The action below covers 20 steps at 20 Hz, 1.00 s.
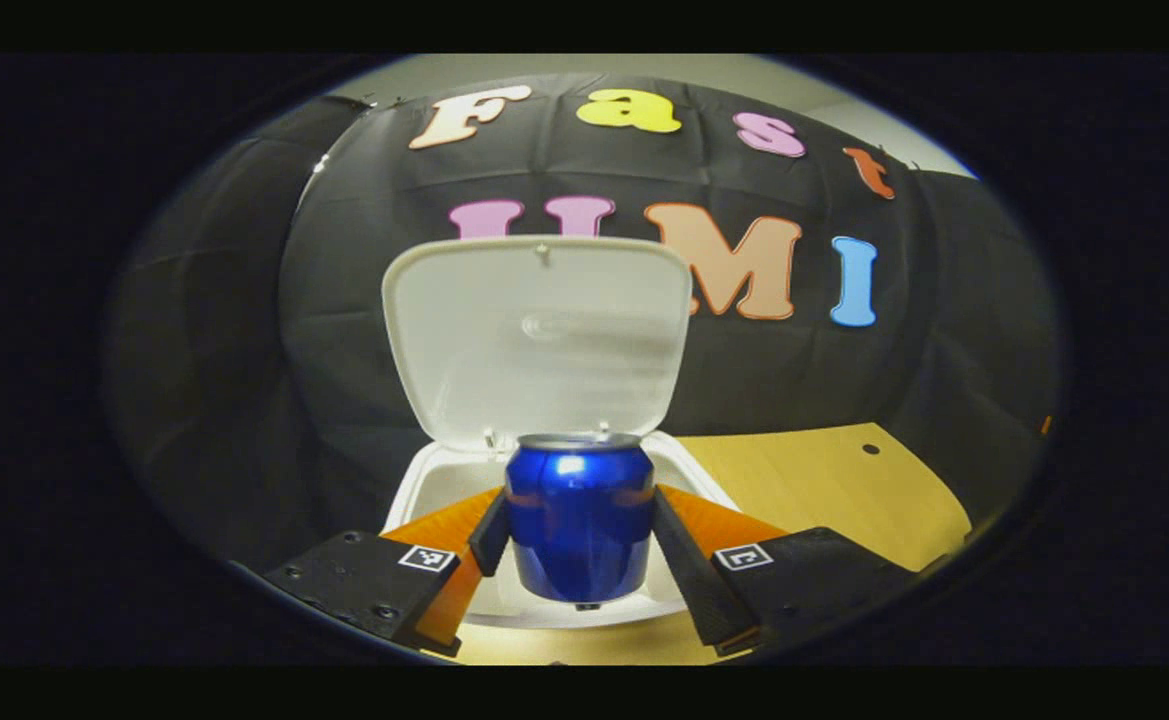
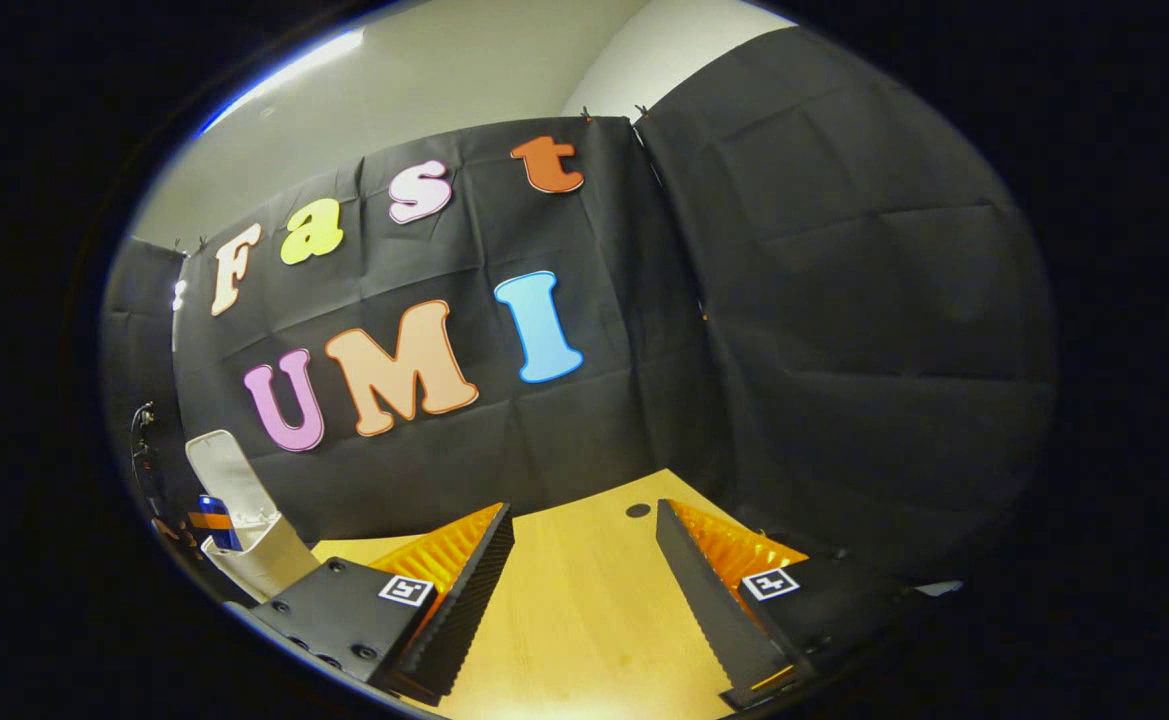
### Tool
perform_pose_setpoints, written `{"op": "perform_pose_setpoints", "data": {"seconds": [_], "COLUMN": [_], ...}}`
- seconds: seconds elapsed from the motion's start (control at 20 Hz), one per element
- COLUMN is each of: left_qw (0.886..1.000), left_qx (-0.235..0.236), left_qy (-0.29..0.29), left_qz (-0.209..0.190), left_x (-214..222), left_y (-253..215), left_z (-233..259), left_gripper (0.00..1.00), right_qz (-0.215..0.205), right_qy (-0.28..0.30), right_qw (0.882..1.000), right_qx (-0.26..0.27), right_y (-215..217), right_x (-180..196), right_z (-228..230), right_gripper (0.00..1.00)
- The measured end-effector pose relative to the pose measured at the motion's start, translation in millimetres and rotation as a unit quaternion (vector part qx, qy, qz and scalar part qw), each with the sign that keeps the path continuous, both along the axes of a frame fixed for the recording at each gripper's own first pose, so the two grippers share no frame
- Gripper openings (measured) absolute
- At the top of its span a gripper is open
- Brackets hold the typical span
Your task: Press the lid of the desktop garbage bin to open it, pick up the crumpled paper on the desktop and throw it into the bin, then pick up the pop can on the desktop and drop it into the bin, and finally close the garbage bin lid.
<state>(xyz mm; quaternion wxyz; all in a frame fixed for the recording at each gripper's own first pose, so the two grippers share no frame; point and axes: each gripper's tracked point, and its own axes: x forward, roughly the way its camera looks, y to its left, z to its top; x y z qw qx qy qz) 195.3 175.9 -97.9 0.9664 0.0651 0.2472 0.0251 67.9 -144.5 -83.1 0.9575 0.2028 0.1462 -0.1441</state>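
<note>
In the left gripper view my left gripper (image 1: 580, 520) is shut on a blue pop can (image 1: 579, 520), held upright over the mouth of the white garbage bin (image 1: 424, 480). The bin's lid (image 1: 537, 335) stands raised behind the can. What lies inside the bin is hidden by the can. In the right gripper view my right gripper (image 2: 584, 525) stands open above the wooden desktop (image 2: 584, 620) with nothing between its fingers. Far to its left, the bin (image 2: 254, 555) with its lid (image 2: 222, 470) up and the blue can (image 2: 212, 520) show small.
The wooden desktop (image 1: 824, 480) stretches right of the bin and has a small dark hole (image 1: 871, 449), also visible as a hole (image 2: 638, 510) ahead of the right gripper. Black cloth walls close the booth behind and at both sides.
</note>
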Motion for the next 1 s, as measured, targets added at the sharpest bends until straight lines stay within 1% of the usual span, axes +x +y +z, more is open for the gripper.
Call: {"op": "perform_pose_setpoints", "data": {"seconds": [0.05,0.15,0.2,0.25,0.35,0.45,0.55,0.6,0.65,0.7,0.75,0.85,0.9,1.0], "left_qw": [1.0,1.0,1.0,1.0,0.997,0.992,0.984,0.98,0.976,0.972,0.969,0.969,0.97,0.972], "left_qx": [-0.004,-0.008,-0.006,-0.002,0.023,0.055,0.083,0.093,0.102,0.112,0.117,0.1,0.084,0.056], "left_qy": [0.004,-0.006,-0.016,-0.028,-0.067,-0.109,-0.151,-0.17,-0.182,-0.196,-0.209,-0.22,-0.218,-0.224], "left_qz": [0.005,0.006,0.0,-0.009,-0.024,-0.034,-0.041,-0.047,-0.058,-0.063,-0.062,-0.057,-0.061,-0.053], "left_x": [0.9,3.6,6.7,8.6,14.2,20.8,27.3,29.4,34.3,41.9,51.9,75.4,86.3,112.1], "left_y": [1.3,1.5,-1.1,-4.1,-8.2,-11.4,-13.9,-14.8,-19.0,-21.8,-19.9,-19.8,-23.3,-17.0], "left_z": [-4.5,-0.1,7.4,16.9,48.6,87.0,125.1,144.1,159.1,173.5,189.5,209.5,215.5,229.3], "left_gripper": [0.79,0.86,0.89,0.9,0.9,0.89,0.87,0.88,0.88,0.83,0.85,0.86,0.89,0.84], "right_qz": [-0.006,-0.018,-0.024,-0.028,-0.031,-0.027,-0.018,-0.013,-0.008,-0.004,-0.001,0.002,0.001,-0.003], "right_qy": [0.003,0.009,0.011,0.013,0.013,0.011,0.009,0.007,0.006,0.006,0.005,0.005,0.006,0.011], "right_qw": [1.0,1.0,1.0,1.0,0.999,1.0,1.0,1.0,1.0,1.0,1.0,1.0,1.0,1.0], "right_qx": [-0.003,-0.007,-0.006,-0.005,-0.001,-0.001,-0.003,-0.005,-0.006,-0.005,-0.003,0.001,0.002,0.0], "right_y": [-2.8,-9.1,-10.7,-12.0,-11.1,-6.7,-0.6,2.3,5.1,7.2,8.1,8.3,7.5,3.8], "right_x": [-5.3,-11.7,-14.3,-16.7,-16.1,-12.5,-6.2,-2.8,-1.1,0.8,2.2,3.2,2.4,-2.7], "right_z": [-0.1,-1.5,-2.6,-2.6,-3.6,-3.2,-2.7,-1.7,-1.5,-1.1,-1.8,-3.0,-4.0,-5.1], "right_gripper": [0.96,0.96,0.96,0.96,0.96,0.96,0.96,0.96,0.96,0.96,0.96,0.96,0.96,0.96]}}
